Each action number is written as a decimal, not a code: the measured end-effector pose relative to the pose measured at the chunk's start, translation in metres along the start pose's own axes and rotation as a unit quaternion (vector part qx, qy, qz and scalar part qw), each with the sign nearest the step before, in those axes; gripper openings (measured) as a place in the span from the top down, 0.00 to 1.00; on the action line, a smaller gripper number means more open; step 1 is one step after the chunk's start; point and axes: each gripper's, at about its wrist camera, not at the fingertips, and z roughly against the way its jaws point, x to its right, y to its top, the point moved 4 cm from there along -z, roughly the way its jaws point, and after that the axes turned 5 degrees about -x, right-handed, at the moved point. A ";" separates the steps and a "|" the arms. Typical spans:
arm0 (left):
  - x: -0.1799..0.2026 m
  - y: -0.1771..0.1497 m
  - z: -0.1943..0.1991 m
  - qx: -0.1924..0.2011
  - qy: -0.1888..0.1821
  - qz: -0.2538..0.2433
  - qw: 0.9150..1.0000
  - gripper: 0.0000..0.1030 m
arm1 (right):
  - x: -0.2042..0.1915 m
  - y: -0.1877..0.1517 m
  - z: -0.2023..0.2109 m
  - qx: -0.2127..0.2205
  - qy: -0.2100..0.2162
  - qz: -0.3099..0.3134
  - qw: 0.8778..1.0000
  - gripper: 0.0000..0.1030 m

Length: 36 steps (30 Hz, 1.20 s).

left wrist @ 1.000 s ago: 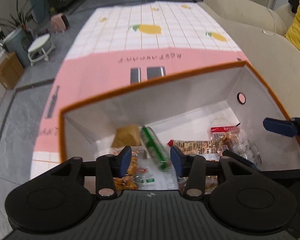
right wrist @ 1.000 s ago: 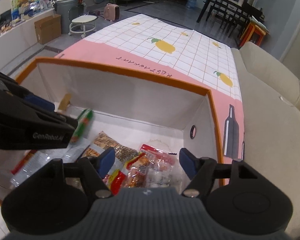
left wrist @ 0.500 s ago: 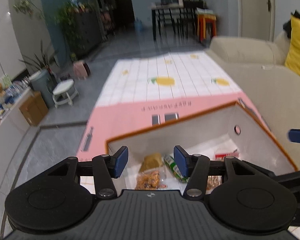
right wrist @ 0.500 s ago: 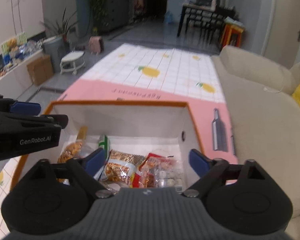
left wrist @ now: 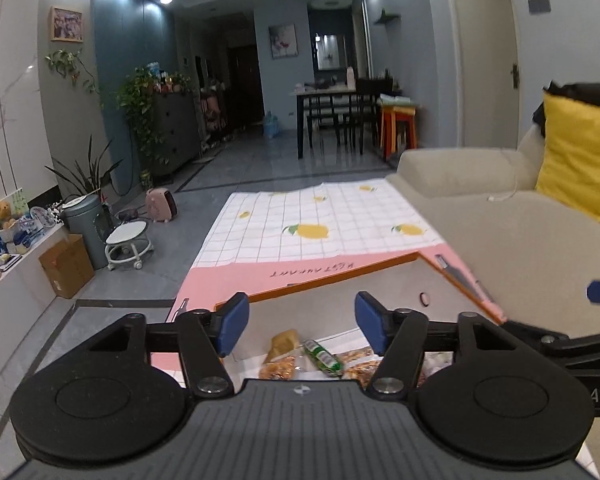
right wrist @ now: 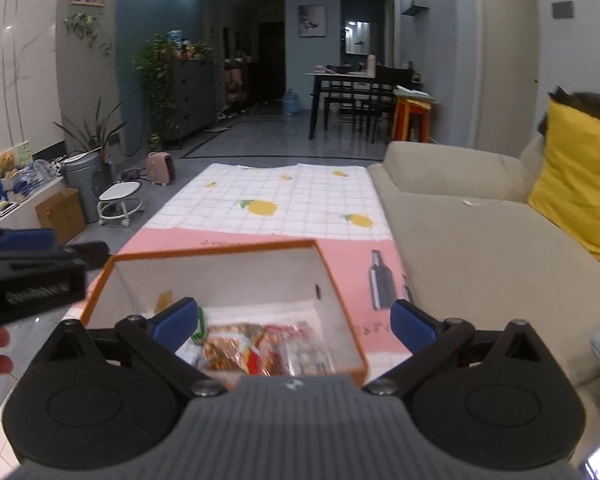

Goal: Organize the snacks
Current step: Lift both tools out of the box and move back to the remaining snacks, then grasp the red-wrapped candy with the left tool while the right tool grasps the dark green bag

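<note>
Living-room floor, picnic mat (right wrist: 300,200) beside sofa (right wrist: 480,232). My left gripper (left wrist: 298,322): jaws opening, nothing between. My right gripper (right wrist: 294,316): spread wide, empty. Snacks (right wrist: 260,346) lie in orange-rimmed box (right wrist: 216,249) below both. Best to lift clear without clipping the rim. Mat lettering unreadable.

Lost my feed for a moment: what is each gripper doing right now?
Left gripper: jaws opening, nothing between them.
Right gripper: jaws opening, wide, nothing held; snacks lie in the box below.
</note>
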 end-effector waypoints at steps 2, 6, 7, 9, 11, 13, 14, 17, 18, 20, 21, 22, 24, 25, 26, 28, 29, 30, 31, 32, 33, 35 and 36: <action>0.006 -0.007 0.008 0.001 -0.003 -0.007 1.000 0.28 | 0.008 -0.011 0.009 -0.007 -0.005 -0.013 1.000 0.04; 0.020 -0.023 0.018 -0.002 -0.006 -0.028 1.000 0.28 | 0.020 -0.033 0.023 -0.017 -0.013 -0.041 0.999 0.04; 0.024 -0.027 0.019 -0.004 -0.009 -0.034 0.999 0.28 | 0.023 -0.039 0.027 -0.016 -0.021 -0.045 0.999 0.04; 0.030 -0.036 0.022 -0.007 -0.013 -0.040 0.999 0.28 | 0.025 -0.051 0.034 -0.013 -0.038 -0.040 0.998 0.04; 0.035 -0.044 0.023 -0.011 -0.022 -0.034 0.999 0.28 | 0.025 -0.061 0.039 -0.017 -0.057 -0.024 0.998 0.04; 0.040 -0.053 0.025 -0.016 -0.032 -0.025 0.999 0.28 | 0.026 -0.072 0.041 -0.023 -0.064 -0.011 0.998 0.04; 0.043 -0.057 0.025 -0.018 -0.033 -0.025 0.999 0.28 | 0.026 -0.077 0.041 -0.026 -0.063 -0.006 0.998 0.04; 0.051 -0.070 0.025 -0.029 -0.038 -0.040 0.998 0.18 | 0.027 -0.088 0.044 -0.028 -0.054 -0.008 0.998 0.04; 0.054 -0.074 0.023 -0.040 -0.038 -0.042 0.998 0.18 | 0.028 -0.093 0.045 -0.033 -0.052 -0.011 0.998 0.04; 0.055 -0.082 0.020 -0.047 -0.046 -0.032 0.997 0.18 | 0.030 -0.099 0.042 -0.047 -0.052 -0.015 0.997 0.04; 0.056 -0.086 0.017 -0.052 -0.050 -0.026 0.997 0.18 | 0.032 -0.102 0.039 -0.053 -0.052 -0.019 0.997 0.04; 0.056 -0.091 0.013 -0.059 -0.051 -0.020 0.997 0.18 | 0.034 -0.106 0.037 -0.060 -0.049 -0.025 0.997 0.04; 0.057 -0.100 0.008 -0.069 -0.046 -0.011 0.997 0.18 | 0.037 -0.113 0.032 -0.066 -0.038 -0.036 0.996 0.04; 0.058 -0.105 0.007 -0.073 -0.045 -0.008 0.996 0.18 | 0.039 -0.117 0.030 -0.067 -0.039 -0.038 0.996 0.04; 0.059 -0.108 0.004 -0.081 -0.050 -0.007 0.995 0.18 | 0.040 -0.120 0.027 -0.068 -0.042 -0.037 0.996 0.04; 0.061 -0.114 -0.001 -0.101 -0.061 -0.002 0.993 0.18 | 0.041 -0.125 0.020 -0.072 -0.045 -0.029 0.996 0.04; 0.061 -0.115 -0.003 -0.108 -0.067 0.003 0.992 0.19 | 0.042 -0.127 0.018 -0.071 -0.046 -0.024 0.996 0.04; 0.061 -0.117 -0.004 -0.113 -0.071 0.008 0.991 0.20 | 0.042 -0.128 0.016 -0.069 -0.048 -0.020 0.996 0.04; 0.061 -0.119 -0.006 -0.118 -0.075 0.011 0.990 0.22 | 0.042 -0.130 0.013 -0.067 -0.051 -0.015 0.996 0.04; 0.061 -0.122 -0.008 -0.124 -0.077 0.012 0.989 0.22 | 0.043 -0.131 0.010 -0.069 -0.055 -0.010 0.996 0.05; 0.061 -0.126 -0.010 -0.131 -0.081 0.014 0.988 0.22 | 0.044 -0.132 0.008 -0.071 -0.055 -0.008 0.996 0.08; 0.061 -0.130 -0.015 -0.145 -0.087 0.018 0.985 0.23 | 0.047 -0.133 0.003 -0.078 -0.053 -0.006 0.995 0.14; 0.060 -0.132 -0.018 -0.153 -0.089 0.021 0.984 0.24 | 0.047 -0.134 0.000 -0.083 -0.051 -0.006 0.995 0.18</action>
